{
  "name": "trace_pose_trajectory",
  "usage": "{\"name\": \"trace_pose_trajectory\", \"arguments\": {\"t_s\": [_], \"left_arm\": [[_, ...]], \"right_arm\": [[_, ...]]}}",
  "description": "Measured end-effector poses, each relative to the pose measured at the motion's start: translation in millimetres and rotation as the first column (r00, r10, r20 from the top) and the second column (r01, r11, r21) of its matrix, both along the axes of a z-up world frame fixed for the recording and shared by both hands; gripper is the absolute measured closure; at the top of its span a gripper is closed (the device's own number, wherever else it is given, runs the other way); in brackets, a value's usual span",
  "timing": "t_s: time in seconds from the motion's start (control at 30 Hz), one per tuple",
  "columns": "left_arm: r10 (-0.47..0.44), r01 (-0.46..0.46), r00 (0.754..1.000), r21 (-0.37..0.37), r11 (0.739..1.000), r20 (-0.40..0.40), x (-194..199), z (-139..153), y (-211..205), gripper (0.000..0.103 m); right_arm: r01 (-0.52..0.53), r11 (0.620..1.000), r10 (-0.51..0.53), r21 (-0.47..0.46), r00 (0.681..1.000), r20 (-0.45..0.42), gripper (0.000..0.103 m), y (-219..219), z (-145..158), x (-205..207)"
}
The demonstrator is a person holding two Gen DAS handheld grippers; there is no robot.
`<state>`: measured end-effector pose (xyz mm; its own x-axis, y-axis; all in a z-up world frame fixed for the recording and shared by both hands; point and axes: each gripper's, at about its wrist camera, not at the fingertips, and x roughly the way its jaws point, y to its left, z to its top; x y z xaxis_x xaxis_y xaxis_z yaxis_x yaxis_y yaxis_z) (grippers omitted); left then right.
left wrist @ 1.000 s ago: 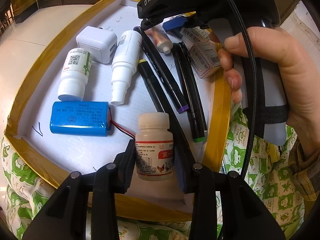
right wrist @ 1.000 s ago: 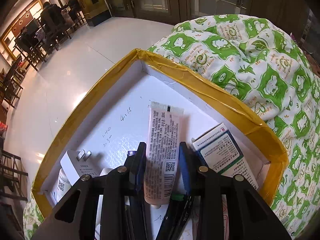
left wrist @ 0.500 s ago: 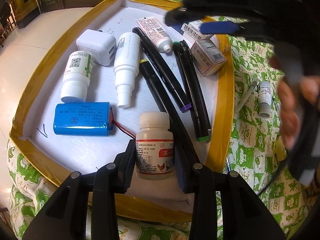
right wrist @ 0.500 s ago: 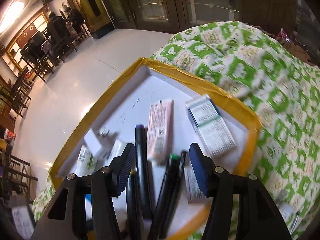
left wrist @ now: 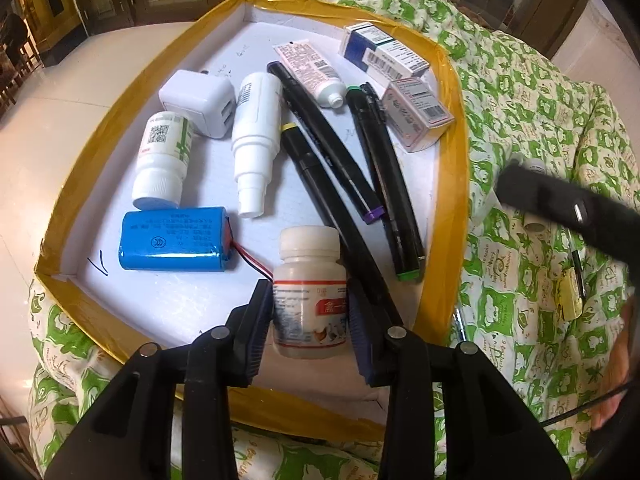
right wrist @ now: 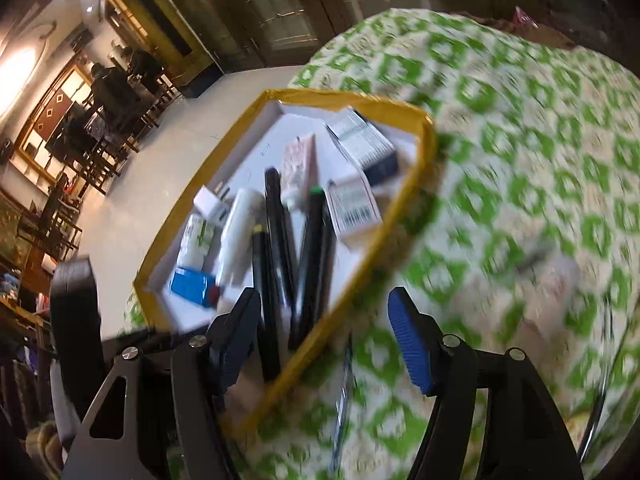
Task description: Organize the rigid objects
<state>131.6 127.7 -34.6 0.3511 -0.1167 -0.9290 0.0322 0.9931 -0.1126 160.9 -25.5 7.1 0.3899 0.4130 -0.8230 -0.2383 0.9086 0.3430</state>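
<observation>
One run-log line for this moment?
left hand-held gripper: jaws just opening around pill bottle | right hand-held gripper: open, empty | tray: filled

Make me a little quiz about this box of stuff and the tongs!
1. True or false: the blue battery pack lies inside the yellow-edged tray.
2. What stands between the left tongs? A: a white bottle. B: a toothbrush. C: a spoon.
3. What are the right tongs gripping?

Key: 1 true. 2 A. 3 nothing; they are open and empty.
</observation>
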Motion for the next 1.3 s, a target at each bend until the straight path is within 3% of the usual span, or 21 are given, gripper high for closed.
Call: {"name": "trace_pose_trajectory", "arguments": {"t_s": [0.03,0.1,0.3,0.4,0.5,0.57,0.67,0.87,1.3], "left_arm": [[-0.003,0.003,1.000,0.002,1.000,0.008,-0.2,2.3,-1.6,0.046],[-0.011,0.010,0.999,0.006,1.000,0.035,-1.3,5.4,-1.6,0.017],[-0.005,0.004,0.996,0.009,1.000,0.093,-14.6,20.4,-6.3,0.017],[0.016,-0.023,0.988,0.041,0.999,0.152,-28.5,34.2,-3.6,0.017],[0.028,-0.071,0.964,0.152,0.986,0.265,-45.8,56.9,-6.1,0.017],[0.021,-0.084,0.949,0.188,0.979,0.315,-53.8,67.7,-8.5,0.017],[0.030,-0.095,0.933,0.166,0.982,0.358,-66.4,83.9,-3.2,0.017],[0.101,-0.136,0.948,0.096,0.986,0.303,-74.4,81.1,6.6,0.017],[0.062,-0.106,0.955,0.139,0.984,0.291,-80.4,70.9,-6.6,0.017]], "right_arm": [[0.008,1.000,-0.008,-0.004,1.000,-0.003,0.040,-3.5,-0.2,-4.8],[0.027,1.000,-0.027,-0.014,1.000,-0.007,0.032,-8.1,-1.2,-14.8],[0.040,0.996,-0.043,-0.085,0.999,-0.034,0.026,-17.5,-16.7,-51.1],[0.023,0.992,-0.022,-0.121,1.000,0.008,0.018,-19.7,-13.0,-70.3],[0.011,0.990,0.000,-0.143,0.997,0.076,0.015,-14.5,-2.5,-83.6],[-0.015,0.987,0.032,-0.159,0.994,0.102,0.012,-9.4,3.7,-89.2],[-0.019,0.989,0.036,-0.145,0.993,0.111,0.005,-3.2,9.4,-101.2],[-0.007,0.989,0.023,-0.148,0.994,0.104,0.001,-0.8,10.5,-121.7],[0.088,0.981,-0.077,-0.171,0.994,0.073,0.001,-10.0,10.3,-130.6]]}}
